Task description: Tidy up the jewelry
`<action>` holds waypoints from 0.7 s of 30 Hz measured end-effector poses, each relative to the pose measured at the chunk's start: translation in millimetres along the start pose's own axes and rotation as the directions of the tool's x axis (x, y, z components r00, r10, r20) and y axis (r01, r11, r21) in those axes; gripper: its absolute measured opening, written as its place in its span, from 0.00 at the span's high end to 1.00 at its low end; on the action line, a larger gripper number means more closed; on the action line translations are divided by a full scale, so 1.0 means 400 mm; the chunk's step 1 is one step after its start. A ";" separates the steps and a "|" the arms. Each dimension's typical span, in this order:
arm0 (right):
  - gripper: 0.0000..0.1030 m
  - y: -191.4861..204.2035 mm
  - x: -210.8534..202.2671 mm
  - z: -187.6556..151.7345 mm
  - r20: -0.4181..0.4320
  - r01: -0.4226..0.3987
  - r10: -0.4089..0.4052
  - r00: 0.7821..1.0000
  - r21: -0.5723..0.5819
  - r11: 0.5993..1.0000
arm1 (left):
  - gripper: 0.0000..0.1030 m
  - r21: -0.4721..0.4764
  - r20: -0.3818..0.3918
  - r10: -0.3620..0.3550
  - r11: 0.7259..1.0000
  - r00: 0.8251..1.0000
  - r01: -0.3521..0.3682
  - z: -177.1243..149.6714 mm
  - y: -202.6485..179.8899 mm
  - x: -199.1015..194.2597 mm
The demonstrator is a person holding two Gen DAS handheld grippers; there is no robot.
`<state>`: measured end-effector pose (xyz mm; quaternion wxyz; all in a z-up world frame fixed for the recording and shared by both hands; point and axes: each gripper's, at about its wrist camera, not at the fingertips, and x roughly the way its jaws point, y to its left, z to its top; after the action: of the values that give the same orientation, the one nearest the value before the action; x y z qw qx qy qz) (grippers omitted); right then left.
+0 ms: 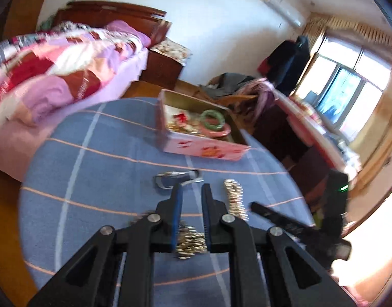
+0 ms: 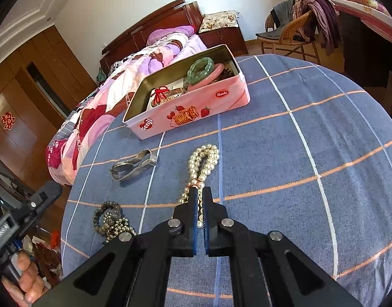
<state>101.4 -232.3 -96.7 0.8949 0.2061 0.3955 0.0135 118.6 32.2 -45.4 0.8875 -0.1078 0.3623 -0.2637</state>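
On the blue checked cloth lie a pearl necklace [image 2: 203, 161], a metal watch [image 2: 134, 166] and a heap of dark bead bracelets [image 2: 111, 220]. My right gripper [image 2: 200, 189] is shut, its tips down at the necklace's near end, and pearls show through the slit between its pads. My left gripper [image 1: 192, 188] hovers with its jaws close together. The bead heap [image 1: 191, 243] shows through its gap, and the right wrist view shows that heap resting on the cloth. Beyond the left tips are the watch [image 1: 175, 177] and pearls [image 1: 234, 199]. The pink tin [image 2: 196, 112] holds a green bangle [image 2: 199, 67] and a pink bangle [image 2: 214, 75].
The round table's edge [image 2: 68, 192] drops off at the left, where a person's hand [image 2: 24, 278] grips the left tool. A bed [image 2: 106, 84] stands behind the tin and a wicker chair [image 2: 290, 33] with clothes at the back right. The cloth [image 2: 311, 140] is bare right of the pearls.
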 end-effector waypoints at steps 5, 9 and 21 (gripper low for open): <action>0.89 0.036 -0.018 -0.006 -0.007 -0.059 0.059 0.998 -0.047 0.997 | 0.81 0.073 -0.017 0.067 0.995 0.998 -0.065 -0.015 0.003 -0.019; 0.33 0.111 -0.013 -0.031 -0.025 -0.126 0.124 0.992 -0.119 0.985 | 0.46 0.099 -0.028 0.186 0.978 0.982 -0.182 -0.040 0.027 -0.020; 0.84 0.310 0.094 -0.113 -0.173 -0.064 -0.031 0.985 -0.518 0.853 | 0.39 0.137 -0.062 0.298 0.948 0.952 -0.288 -0.068 0.073 -0.046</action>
<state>112.2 -95.4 -103.2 0.8789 -0.0427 0.4521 0.1459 99.9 66.5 -65.3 0.9063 0.0145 0.3929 -0.1554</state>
